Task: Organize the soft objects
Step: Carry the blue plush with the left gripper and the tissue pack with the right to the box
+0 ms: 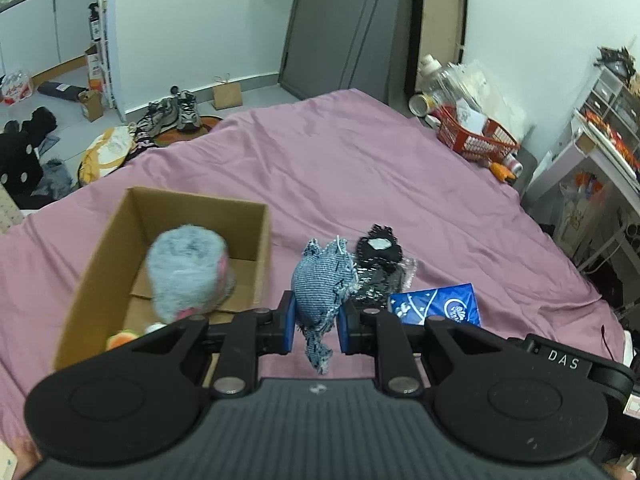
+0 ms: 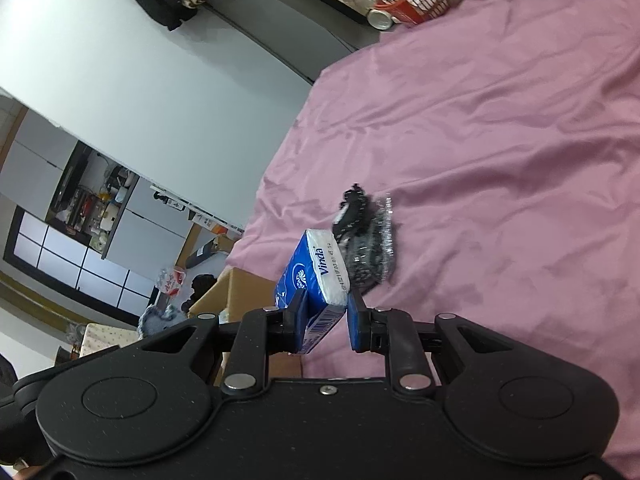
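My left gripper (image 1: pixel 317 312) is shut on a frayed blue denim plush (image 1: pixel 323 288), held above the pink bed sheet (image 1: pixel 360 168) just right of a cardboard box (image 1: pixel 120 240). A fuzzy grey-and-pink plush (image 1: pixel 186 272) sits in the box, with an orange toy (image 1: pixel 122 338) at its near end. A black sequinned item (image 1: pixel 378 264) lies on the sheet beyond the denim plush. My right gripper (image 2: pixel 326 314) is shut on a blue Vinda tissue pack (image 2: pixel 316 276), lifted and tilted, with the black sequinned item (image 2: pixel 366 240) behind it. The tissue pack (image 1: pixel 436 304) also shows in the left wrist view.
A red basket (image 1: pixel 476 136) with bottles stands at the bed's far right corner. Shelves (image 1: pixel 600 128) line the right side. Shoes (image 1: pixel 176 114), bags and clothes litter the floor left of the bed. The box corner (image 2: pixel 236 292) sits left of my right gripper.
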Motion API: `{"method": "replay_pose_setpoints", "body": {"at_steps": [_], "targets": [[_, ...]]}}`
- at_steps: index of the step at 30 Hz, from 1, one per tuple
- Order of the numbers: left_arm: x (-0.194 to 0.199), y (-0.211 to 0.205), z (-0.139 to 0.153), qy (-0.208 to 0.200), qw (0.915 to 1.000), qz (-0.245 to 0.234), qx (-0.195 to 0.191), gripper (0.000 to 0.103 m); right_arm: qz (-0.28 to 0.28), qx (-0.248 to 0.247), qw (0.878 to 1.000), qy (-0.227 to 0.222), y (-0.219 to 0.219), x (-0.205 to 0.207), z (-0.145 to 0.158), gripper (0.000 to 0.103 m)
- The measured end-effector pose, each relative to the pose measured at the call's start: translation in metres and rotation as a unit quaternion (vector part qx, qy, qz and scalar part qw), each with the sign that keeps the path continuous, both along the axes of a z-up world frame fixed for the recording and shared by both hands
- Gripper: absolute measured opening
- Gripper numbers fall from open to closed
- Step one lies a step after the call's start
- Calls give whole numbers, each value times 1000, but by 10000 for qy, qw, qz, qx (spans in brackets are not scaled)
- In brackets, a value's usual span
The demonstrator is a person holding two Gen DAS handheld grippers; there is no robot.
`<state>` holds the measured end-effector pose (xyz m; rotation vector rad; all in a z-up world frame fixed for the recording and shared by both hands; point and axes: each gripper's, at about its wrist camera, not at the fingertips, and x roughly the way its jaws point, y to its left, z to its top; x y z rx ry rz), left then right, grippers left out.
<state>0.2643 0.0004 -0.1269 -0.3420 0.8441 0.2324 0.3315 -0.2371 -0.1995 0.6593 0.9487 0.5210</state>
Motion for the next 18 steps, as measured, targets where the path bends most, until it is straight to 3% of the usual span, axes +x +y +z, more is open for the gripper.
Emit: {"method": "replay_pose_setpoints", "body": {"at_steps": [10, 18], "targets": [[-31, 41, 10, -121, 9992, 311, -199, 20, 165, -303, 9991, -266, 30, -12, 20, 20], [-44, 68, 1, -136, 9969, 518, -581, 20, 280, -581, 9972, -382, 53, -19, 34, 20]]}}
